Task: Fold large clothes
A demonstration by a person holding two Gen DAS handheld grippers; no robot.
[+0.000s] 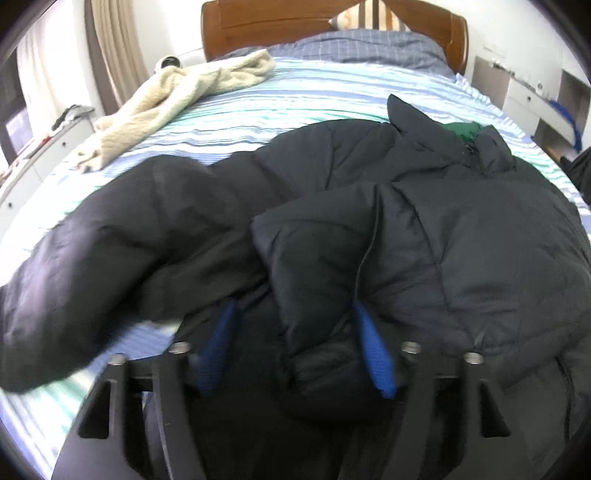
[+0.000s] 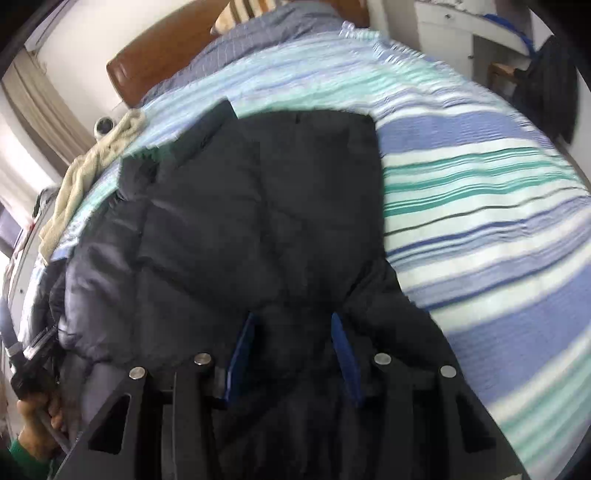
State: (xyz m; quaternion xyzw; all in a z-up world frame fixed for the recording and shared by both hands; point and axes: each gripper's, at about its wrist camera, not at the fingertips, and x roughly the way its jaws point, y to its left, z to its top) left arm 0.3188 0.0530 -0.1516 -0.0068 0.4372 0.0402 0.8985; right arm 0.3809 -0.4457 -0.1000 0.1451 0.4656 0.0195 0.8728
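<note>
Striped in blue, white and teal, the bed (image 1: 295, 96) fills both of my views, with a cream fleece garment (image 1: 177, 92) lying well apart near the wooden headboard (image 1: 325, 22). Across the middle of the bed lies the dark puffer jacket (image 1: 424, 229), and I judge the fold to be only partly done: one sleeve (image 1: 85, 229) sprawls out to the side, while another padded section is doubled over the body. Squaring it up and making the final folds remain. Its quilted shell looks bulky and slippery, with green lining (image 1: 463, 129) at the collar. My left gripper (image 1: 295, 332) stands apart, a padded fold lying loose between its blue pads. My right gripper (image 2: 295, 343) is clamped on jacket fabric.
</note>
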